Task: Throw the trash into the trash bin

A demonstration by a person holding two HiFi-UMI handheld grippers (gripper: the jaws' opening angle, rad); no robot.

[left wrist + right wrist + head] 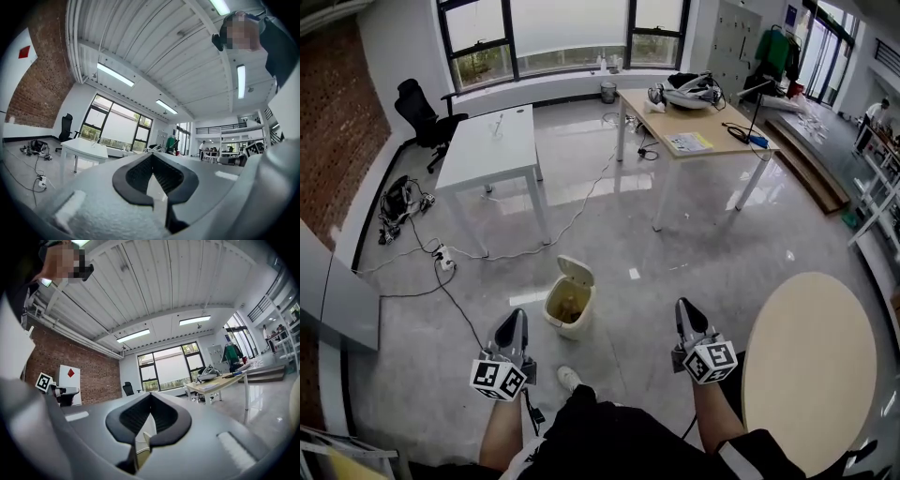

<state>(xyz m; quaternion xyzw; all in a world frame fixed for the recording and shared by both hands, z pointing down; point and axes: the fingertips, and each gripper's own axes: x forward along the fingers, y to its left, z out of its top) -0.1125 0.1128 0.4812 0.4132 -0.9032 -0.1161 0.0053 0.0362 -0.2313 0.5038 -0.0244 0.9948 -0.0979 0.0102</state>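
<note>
A small beige trash bin (569,298) stands on the grey floor in the head view with its lid tipped up. Its inside looks yellowish, and what lies in it is too small to tell. My left gripper (514,319) is held near my body, just left of the bin and closer to me, its jaws shut with nothing between them. My right gripper (682,307) is to the bin's right, also shut and empty. The left gripper view shows the left gripper (152,156) pointing level across the room. The right gripper view shows the right gripper (151,395) doing the same.
A round wooden table (811,366) is close on my right. A white table (492,141) and a long wooden table (694,117) stand farther off, with a black office chair (422,112) by the brick wall. Cables and a power strip (445,262) run over the floor at left.
</note>
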